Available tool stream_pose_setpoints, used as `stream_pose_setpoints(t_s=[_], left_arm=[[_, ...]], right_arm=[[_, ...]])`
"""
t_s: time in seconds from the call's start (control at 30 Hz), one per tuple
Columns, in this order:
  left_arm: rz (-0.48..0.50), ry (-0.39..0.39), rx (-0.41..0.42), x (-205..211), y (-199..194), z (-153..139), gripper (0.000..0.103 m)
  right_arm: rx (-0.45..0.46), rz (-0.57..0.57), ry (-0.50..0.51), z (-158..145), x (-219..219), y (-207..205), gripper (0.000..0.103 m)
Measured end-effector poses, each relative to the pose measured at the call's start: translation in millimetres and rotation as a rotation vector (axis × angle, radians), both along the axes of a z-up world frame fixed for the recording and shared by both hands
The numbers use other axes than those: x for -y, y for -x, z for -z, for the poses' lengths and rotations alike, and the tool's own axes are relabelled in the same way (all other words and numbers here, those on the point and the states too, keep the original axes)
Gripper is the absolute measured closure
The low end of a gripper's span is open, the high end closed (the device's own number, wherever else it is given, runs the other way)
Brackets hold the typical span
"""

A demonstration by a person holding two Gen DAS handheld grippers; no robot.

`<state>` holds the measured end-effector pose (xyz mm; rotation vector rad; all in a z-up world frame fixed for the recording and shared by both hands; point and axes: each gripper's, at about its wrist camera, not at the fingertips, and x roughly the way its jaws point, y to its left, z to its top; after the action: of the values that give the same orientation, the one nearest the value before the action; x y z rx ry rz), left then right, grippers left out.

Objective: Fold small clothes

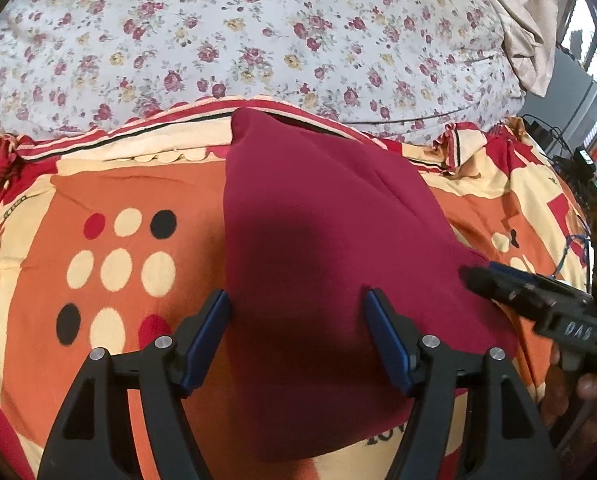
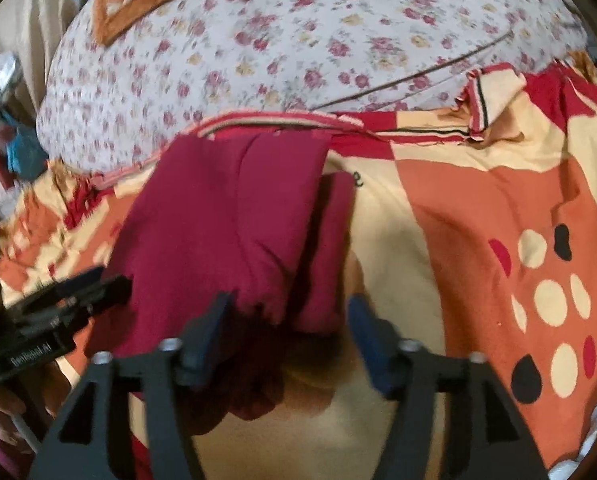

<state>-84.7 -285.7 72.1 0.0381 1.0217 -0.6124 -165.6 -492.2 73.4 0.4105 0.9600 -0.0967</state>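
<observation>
Lying folded on the patterned bedspread (image 1: 110, 184), the maroon garment (image 1: 318, 220) looks soft, light and floppy; both tools, left (image 1: 296, 300) and right (image 2: 288, 304), gape released; probably pinch its near hem.

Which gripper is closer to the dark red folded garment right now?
Left. The left gripper is open right over the garment, its fingers astride it. The right gripper is open at the garment's near corner, mostly over the bedspread.
</observation>
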Motion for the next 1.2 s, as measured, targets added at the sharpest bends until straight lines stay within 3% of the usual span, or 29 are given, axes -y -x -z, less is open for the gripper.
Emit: stream_pose_setpoints(t_s=[0.07, 0.23, 0.3, 0.53, 0.93, 1.0, 1.03, 1.2], left_arm=[[-0.011, 0.018, -0.012, -2, -8, -3, 0.053], [-0.004, 0.061, -0.094, 1, -26, 5, 0.053], [0.003, 0.046, -0.079, 5, -26, 7, 0.052], [0.03, 0.056, -0.101, 11, -37, 22, 0.041], [0.025, 0.082, -0.188, 12, -51, 43, 0.023], [0.027, 0.074, -0.185, 13, -51, 44, 0.023], [0.026, 0.071, -0.182, 14, -50, 43, 0.023], [0.04, 0.056, -0.111, 16, -36, 28, 0.055]], right_arm=[[0.025, 0.017, -0.047, 0, 8, -1, 0.018], [-0.012, 0.021, -0.105, 17, 17, -19, 0.016], [-0.005, 0.014, -0.118, 25, 20, -26, 0.013], [0.01, -0.017, -0.216, 47, 24, -49, 0.012], [0.036, -0.065, -0.226, 56, 14, -66, 0.011], [0.041, -0.076, -0.218, 55, 11, -67, 0.017], [0.047, -0.087, -0.211, 53, 9, -67, 0.024], [0.065, -0.12, -0.15, 39, -1, -64, 0.053]])
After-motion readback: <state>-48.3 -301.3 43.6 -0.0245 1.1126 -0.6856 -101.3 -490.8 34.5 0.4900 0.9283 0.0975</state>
